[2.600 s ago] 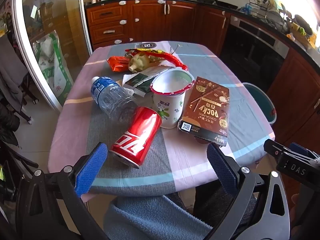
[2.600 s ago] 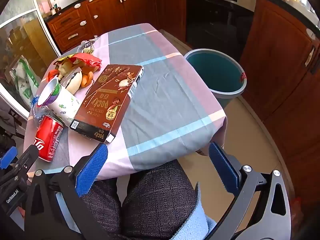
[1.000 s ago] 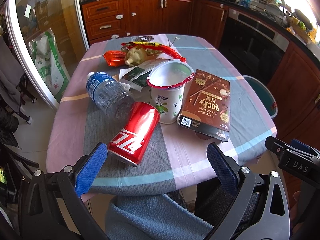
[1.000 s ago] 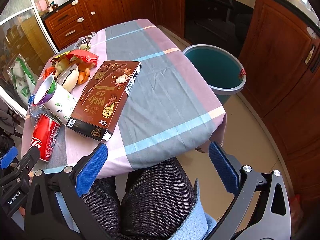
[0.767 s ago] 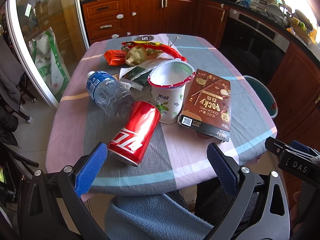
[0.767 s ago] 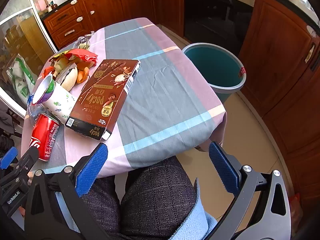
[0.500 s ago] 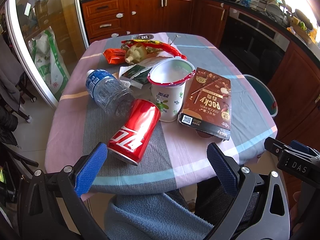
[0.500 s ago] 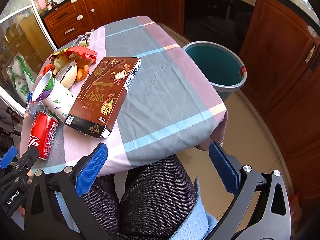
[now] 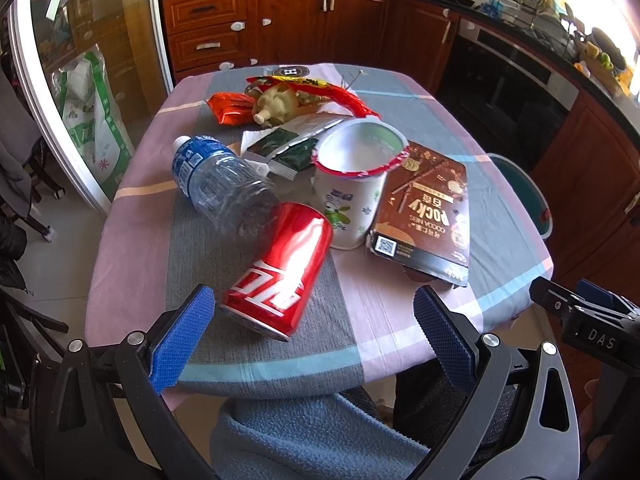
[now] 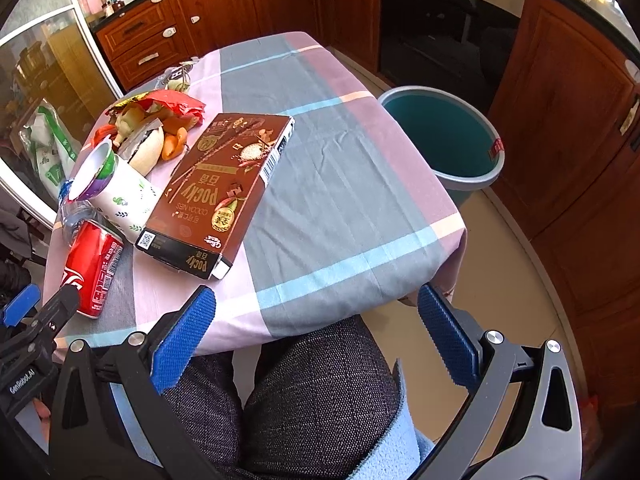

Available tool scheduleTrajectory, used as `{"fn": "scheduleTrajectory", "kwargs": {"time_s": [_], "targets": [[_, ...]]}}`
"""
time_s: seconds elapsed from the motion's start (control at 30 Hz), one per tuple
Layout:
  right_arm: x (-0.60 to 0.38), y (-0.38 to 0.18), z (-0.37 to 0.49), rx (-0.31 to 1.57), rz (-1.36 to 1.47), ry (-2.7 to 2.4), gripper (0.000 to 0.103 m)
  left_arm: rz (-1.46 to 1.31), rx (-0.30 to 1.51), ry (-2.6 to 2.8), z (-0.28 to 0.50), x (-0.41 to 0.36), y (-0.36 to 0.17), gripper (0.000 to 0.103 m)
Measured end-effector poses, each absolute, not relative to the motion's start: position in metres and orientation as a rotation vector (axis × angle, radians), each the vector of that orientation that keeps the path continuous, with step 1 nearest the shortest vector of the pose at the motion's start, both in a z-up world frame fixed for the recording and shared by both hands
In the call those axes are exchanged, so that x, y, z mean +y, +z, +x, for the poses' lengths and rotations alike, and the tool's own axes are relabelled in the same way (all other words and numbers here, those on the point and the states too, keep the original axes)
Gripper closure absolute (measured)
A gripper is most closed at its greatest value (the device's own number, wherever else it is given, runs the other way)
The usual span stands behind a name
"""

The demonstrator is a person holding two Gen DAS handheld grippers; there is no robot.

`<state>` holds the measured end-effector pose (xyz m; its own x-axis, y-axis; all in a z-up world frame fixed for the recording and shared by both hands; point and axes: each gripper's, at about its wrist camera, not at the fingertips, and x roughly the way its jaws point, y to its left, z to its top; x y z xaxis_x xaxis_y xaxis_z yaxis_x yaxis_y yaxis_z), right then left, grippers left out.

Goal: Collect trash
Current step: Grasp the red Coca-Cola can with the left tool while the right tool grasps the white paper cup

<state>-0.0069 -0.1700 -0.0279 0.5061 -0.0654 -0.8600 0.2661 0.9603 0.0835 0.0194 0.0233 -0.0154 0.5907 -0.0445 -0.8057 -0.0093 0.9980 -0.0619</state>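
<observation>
On the checked tablecloth (image 9: 256,360) lie a red cola can (image 9: 280,268), a clear water bottle (image 9: 220,184), a white paper cup (image 9: 352,188), a brown Pocky box (image 9: 424,212) and a heap of wrappers (image 9: 288,100). My left gripper (image 9: 312,332) is open and empty, just short of the can at the table's near edge. My right gripper (image 10: 316,332) is open and empty over the near edge, right of the Pocky box (image 10: 220,188). The can (image 10: 94,264) and cup (image 10: 116,192) lie to its left.
A teal trash bin (image 10: 440,136) stands on the floor off the table's right side. Brown kitchen cabinets (image 9: 280,20) and an oven (image 10: 440,12) run behind. A glass door (image 9: 80,60) is at the left. My knees (image 10: 312,400) are under the near edge.
Both grippers have edged a little forward toward the table; the can and the box look slightly nearer. Nothing on the table has moved.
</observation>
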Motion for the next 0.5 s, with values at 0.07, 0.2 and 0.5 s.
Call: {"fn": "scheduleTrajectory", "kwargs": {"time_s": [0.07,0.2,0.5], "targets": [[-0.164,-0.026,-0.001,1.012,0.179,-0.173,0.006,-0.065,0.932,-0.014,0.024,0.039,-0.017,0.004],[-0.157,-0.027,0.011,1.03,0.167,-0.128,0.006,-0.126,0.952,-0.07,0.031,0.07,-0.025,0.004],[-0.15,-0.008,0.053,0.999,0.243,-0.017,0.008,-0.052,1.059,-0.138,0.057,0.067,-0.052,0.004]]}}
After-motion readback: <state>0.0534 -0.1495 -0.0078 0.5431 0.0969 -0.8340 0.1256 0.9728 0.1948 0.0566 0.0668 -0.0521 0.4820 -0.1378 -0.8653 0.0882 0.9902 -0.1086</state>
